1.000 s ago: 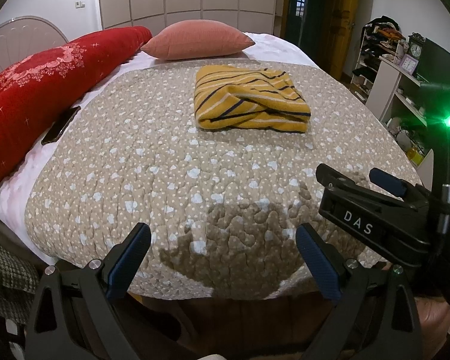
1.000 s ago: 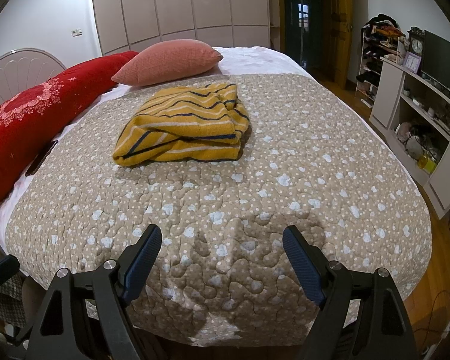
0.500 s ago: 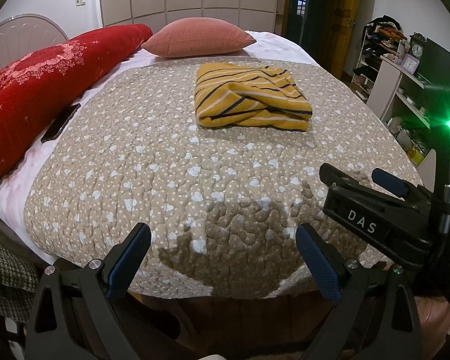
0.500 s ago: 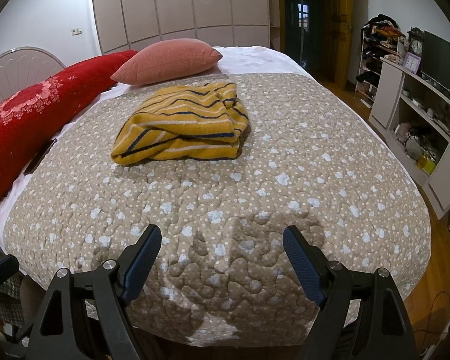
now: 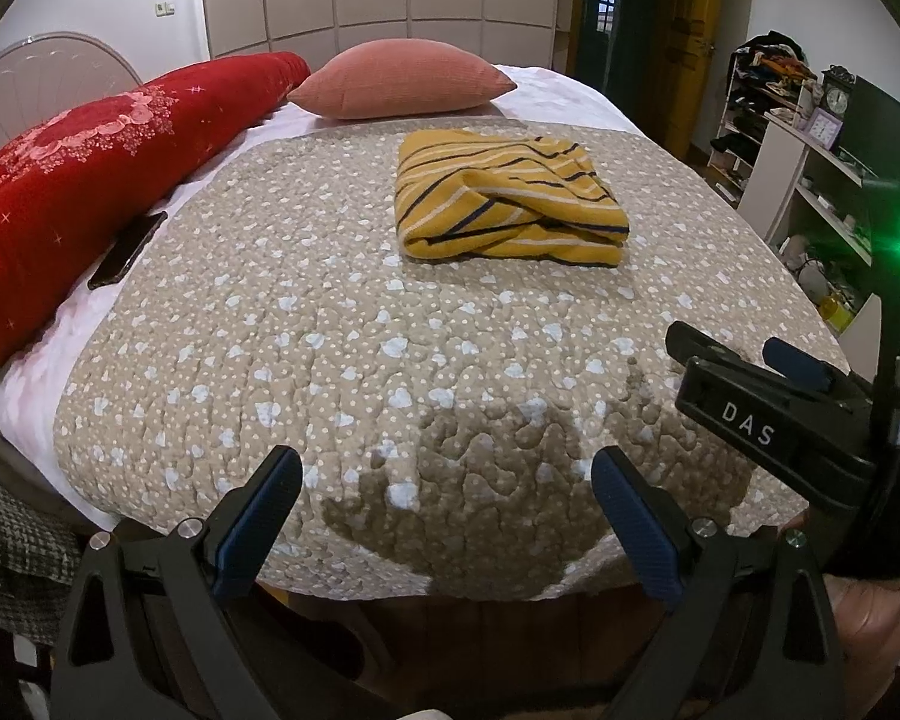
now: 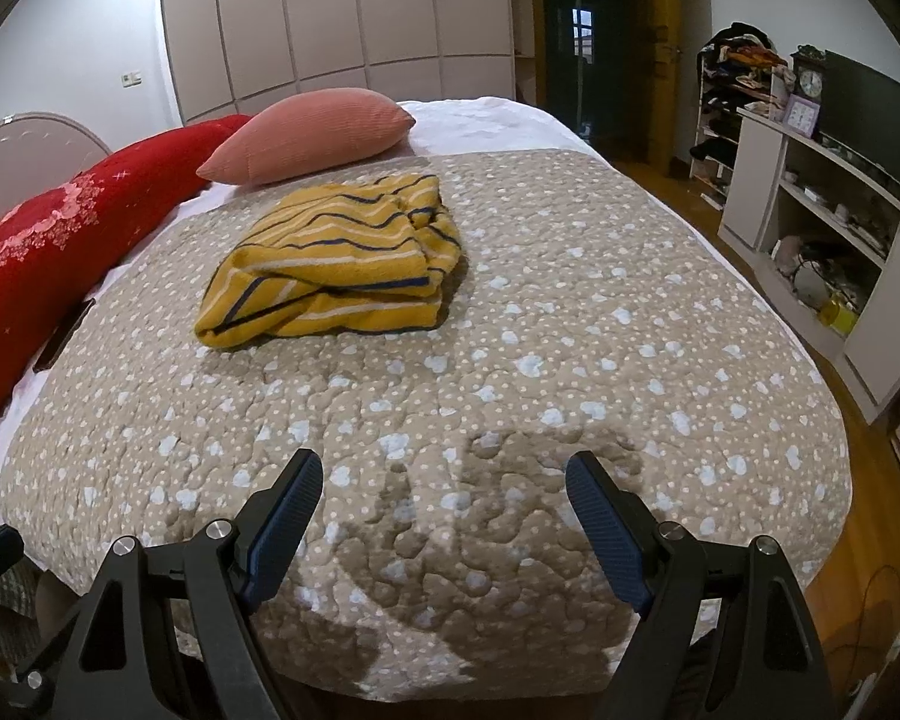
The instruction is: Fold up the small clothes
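Observation:
A yellow garment with dark and white stripes (image 5: 504, 198) (image 6: 336, 267) lies folded in a thick bundle on the beige dotted quilt (image 5: 330, 360) (image 6: 570, 330), toward the pillows. My left gripper (image 5: 444, 498) hangs open over the quilt's near edge, well short of the garment, with nothing between its blue pads. My right gripper (image 6: 444, 498) is likewise open and empty above the near edge. The right gripper's body (image 5: 768, 414) shows at the right of the left wrist view.
A long red bolster (image 5: 90, 162) and a pink pillow (image 5: 402, 84) lie at the head of the bed. A dark phone (image 5: 127, 249) rests by the bolster. White shelves (image 6: 822, 222) stand to the right, wood floor beside the bed.
The left view has hardly changed. In the right wrist view the scene has shifted slightly, the garment sitting a little lower and further left. Both grippers stayed open.

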A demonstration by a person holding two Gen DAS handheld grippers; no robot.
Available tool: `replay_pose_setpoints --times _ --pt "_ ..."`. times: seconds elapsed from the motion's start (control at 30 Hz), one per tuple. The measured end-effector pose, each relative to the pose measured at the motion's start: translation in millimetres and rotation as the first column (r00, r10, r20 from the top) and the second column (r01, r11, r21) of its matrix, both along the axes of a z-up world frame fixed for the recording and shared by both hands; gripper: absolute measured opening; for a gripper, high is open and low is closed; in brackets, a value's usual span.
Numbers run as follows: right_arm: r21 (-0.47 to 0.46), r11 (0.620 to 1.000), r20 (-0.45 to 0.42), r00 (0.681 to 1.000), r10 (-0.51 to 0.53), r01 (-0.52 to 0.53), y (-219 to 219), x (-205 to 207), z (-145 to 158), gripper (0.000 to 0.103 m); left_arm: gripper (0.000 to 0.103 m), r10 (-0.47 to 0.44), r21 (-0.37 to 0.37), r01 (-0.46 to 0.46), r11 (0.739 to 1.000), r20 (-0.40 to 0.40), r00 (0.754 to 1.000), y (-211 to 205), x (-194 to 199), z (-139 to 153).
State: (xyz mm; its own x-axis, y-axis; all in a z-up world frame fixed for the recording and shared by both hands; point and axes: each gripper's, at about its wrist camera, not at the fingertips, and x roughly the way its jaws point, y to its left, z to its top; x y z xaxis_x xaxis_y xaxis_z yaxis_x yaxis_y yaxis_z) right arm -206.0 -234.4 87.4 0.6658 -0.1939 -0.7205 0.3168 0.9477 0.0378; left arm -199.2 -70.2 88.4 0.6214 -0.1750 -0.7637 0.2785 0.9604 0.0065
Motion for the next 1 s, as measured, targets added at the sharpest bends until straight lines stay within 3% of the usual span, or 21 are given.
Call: replay_pose_setpoints --times 0.73,1.0 --pt "0.002 1.000 0.011 1.000 -0.010 0.010 -2.4 -1.9 -1.2 0.087 0.097 0.018 0.028 -0.019 0.999 0.035 0.999 -2.7 -3.5 5.2" --pt "0.010 1.000 -0.007 1.000 0.020 -0.019 0.6 -0.2 -15.7 0.087 0.097 0.016 0.022 -0.017 1.000 0.030 0.999 -0.5 1.4 -1.4"
